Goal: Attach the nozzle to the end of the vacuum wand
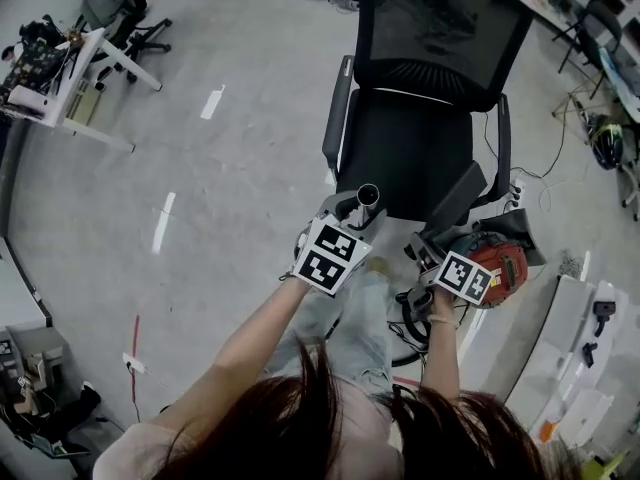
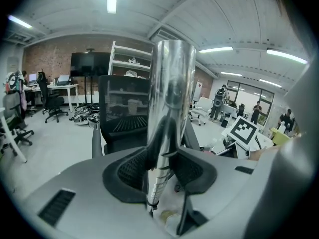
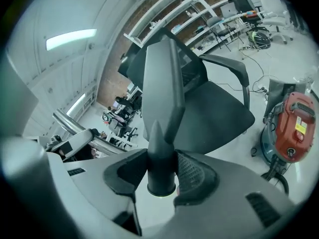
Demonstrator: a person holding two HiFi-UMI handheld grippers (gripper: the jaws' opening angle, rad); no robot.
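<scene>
Two grippers were up in front of me above the grey floor point(image 1: 230, 168), and each had something in its jaws.

Furthest left, my left gripper point(image 1: 352, 214) was clamped on the vacuum wand point(image 2: 169, 103), a shiny metal tube. Its jaws stood fairly wide, with a black ribbed pad pressed against either side of the tube. The wand ran up and away from the gripper, and its open round end faced the black office chair point(image 1: 420, 138) straight ahead.

To the right of that, my right gripper point(image 3: 162, 172) gripped the nozzle point(image 3: 162, 98), a dark grey crevice piece. The jaws were drawn in narrow on its round collar, and the flat tapered blade rose away toward the chair seat. In the right gripper view the wand showed well off to the left of the nozzle, so the two parts were apart and not joined. In the head view the grippers hung side by side with a gap between them.

At the far right, the red vacuum cleaner point(image 1: 500, 268) sat on the floor beside the chair, just beyond the right gripper.
</scene>
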